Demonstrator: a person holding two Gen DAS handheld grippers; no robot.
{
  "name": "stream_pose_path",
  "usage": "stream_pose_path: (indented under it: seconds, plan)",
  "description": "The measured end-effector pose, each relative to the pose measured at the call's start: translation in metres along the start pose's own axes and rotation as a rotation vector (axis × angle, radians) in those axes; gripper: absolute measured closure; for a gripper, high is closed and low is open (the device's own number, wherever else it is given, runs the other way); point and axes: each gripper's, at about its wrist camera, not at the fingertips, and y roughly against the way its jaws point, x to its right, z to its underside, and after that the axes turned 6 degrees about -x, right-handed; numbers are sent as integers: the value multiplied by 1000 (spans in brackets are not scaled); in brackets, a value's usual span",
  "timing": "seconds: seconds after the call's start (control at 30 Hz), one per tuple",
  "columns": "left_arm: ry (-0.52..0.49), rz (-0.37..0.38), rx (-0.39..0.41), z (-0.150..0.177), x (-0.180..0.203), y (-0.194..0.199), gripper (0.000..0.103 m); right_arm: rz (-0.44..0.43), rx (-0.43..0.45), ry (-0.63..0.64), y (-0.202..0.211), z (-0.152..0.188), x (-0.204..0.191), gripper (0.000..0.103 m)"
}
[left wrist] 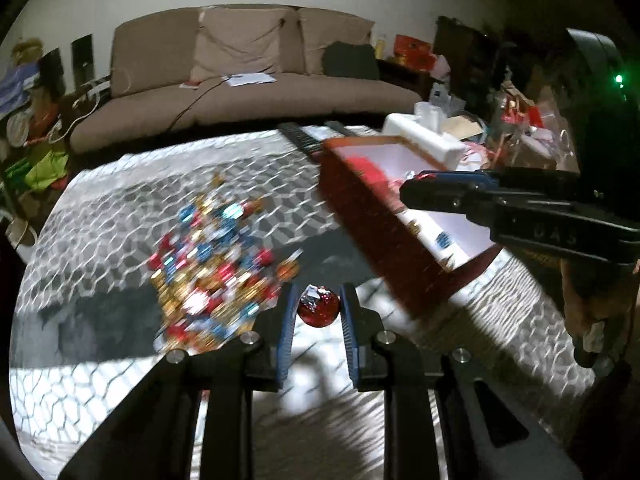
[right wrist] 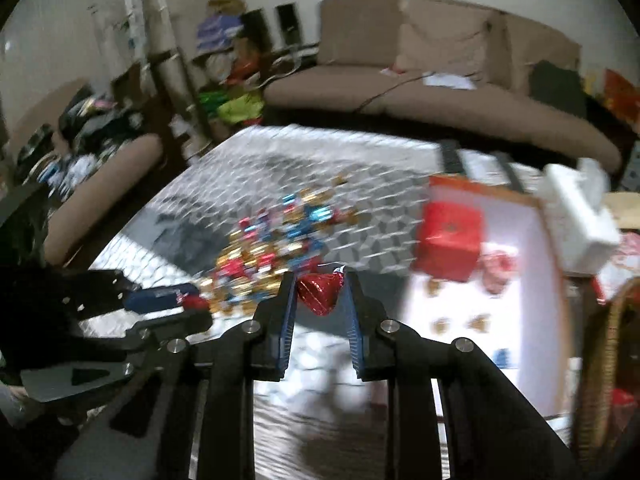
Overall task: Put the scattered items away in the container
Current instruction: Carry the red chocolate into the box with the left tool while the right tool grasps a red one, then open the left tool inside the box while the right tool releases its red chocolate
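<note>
A: What does the left gripper (left wrist: 318, 300) have between its blue pads?

B: A round sweet in red foil with a crinkled silver top (left wrist: 319, 306), pinched tight at the tips and held above the patterned grey-and-white tablecloth (left wrist: 120, 208).

A: And the right gripper (right wrist: 320, 292)?

B: Its jaws are nearly together too, clamped on a red foil-wrapped sweet with a pointed lower end (right wrist: 320, 294). From the left wrist view that gripper sits over the open box.

A: Where is the container?

B: The shallow red cardboard box with a white inside (right wrist: 532, 248) lies on the cloth to the right of the heap. A small red carton (right wrist: 450, 240) and a few wrapped sweets lie in it.

A: And the rest of the sweets?

B: A blurred heap of red, blue and gold foil-wrapped sweets (left wrist: 216, 264) lies on the cloth, left of the box. A white foam block (left wrist: 424, 132) is at the box's far edge, and a brown sofa (left wrist: 248, 64) stands behind the table.
</note>
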Motion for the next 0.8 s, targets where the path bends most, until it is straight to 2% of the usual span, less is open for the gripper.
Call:
stream_pose_path:
  seconds: [0.13, 0.33, 0.43, 0.63, 0.8]
  plan:
    - [-2, 33, -8, -29, 37, -22, 81, 21, 1, -33, 10, 9, 41, 81]
    - [-59, 30, -46, -56, 82, -61, 81, 53, -27, -100, -6, 11, 94, 81]
    - [-68, 15, -73, -62, 94, -81, 81, 27, -43, -148, -15, 10, 114, 81]
    - [-63, -6, -124, -61, 100, -109, 81, 42, -99, -201, -35, 20, 138, 81]
    - [-75, -36, -148, -56, 112, -121, 81, 54, -90, -218, -34, 23, 148, 81]
